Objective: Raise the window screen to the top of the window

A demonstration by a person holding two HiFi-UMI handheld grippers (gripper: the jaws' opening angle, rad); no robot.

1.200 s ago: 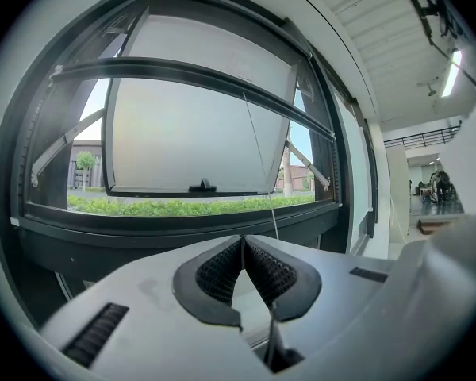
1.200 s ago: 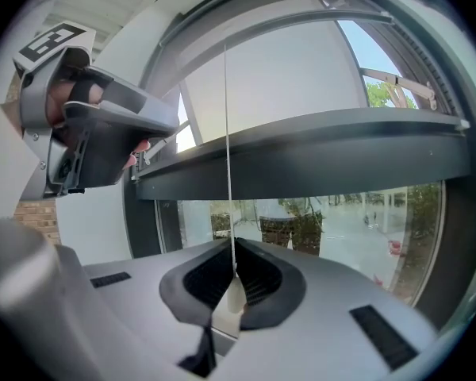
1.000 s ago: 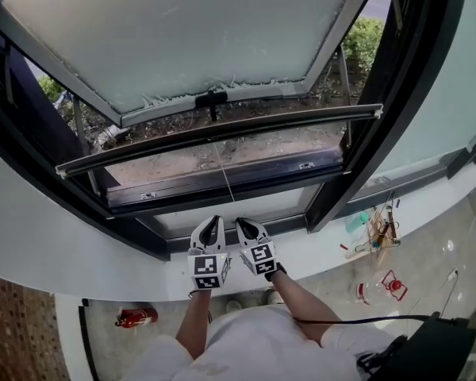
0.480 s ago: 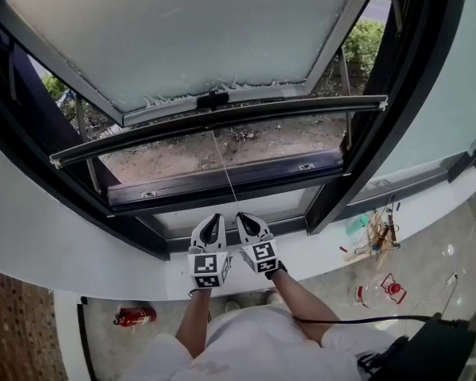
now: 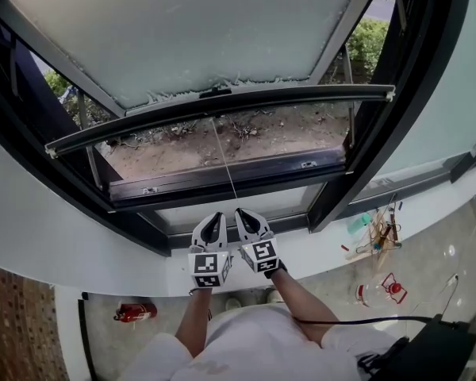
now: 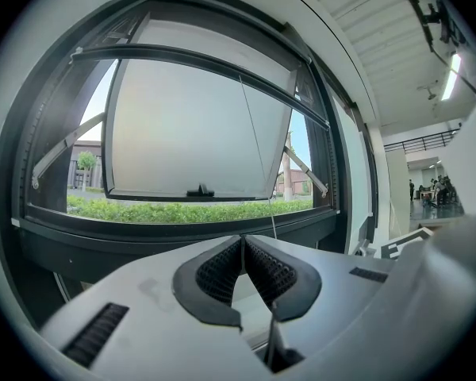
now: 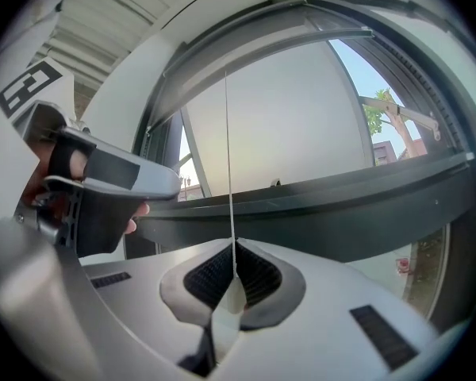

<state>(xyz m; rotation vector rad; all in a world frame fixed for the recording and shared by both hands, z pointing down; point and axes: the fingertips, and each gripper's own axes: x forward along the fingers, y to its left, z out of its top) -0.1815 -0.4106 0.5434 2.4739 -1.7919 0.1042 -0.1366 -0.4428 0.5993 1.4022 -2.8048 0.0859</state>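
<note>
Where the dark window frame (image 5: 222, 182) stands open, the window screen's slim dark horizontal rail (image 5: 285, 96) spans the opening from side to side. It sits level with the lower edge of the frosted glass sash (image 5: 190, 30). A thin white pull cord (image 5: 222, 161) drops from the rail's middle to the right gripper (image 5: 248, 216), whose jaws pinch it. The left gripper (image 5: 213, 219), just beside, has its jaws pressed together, nothing seen between them.
</note>
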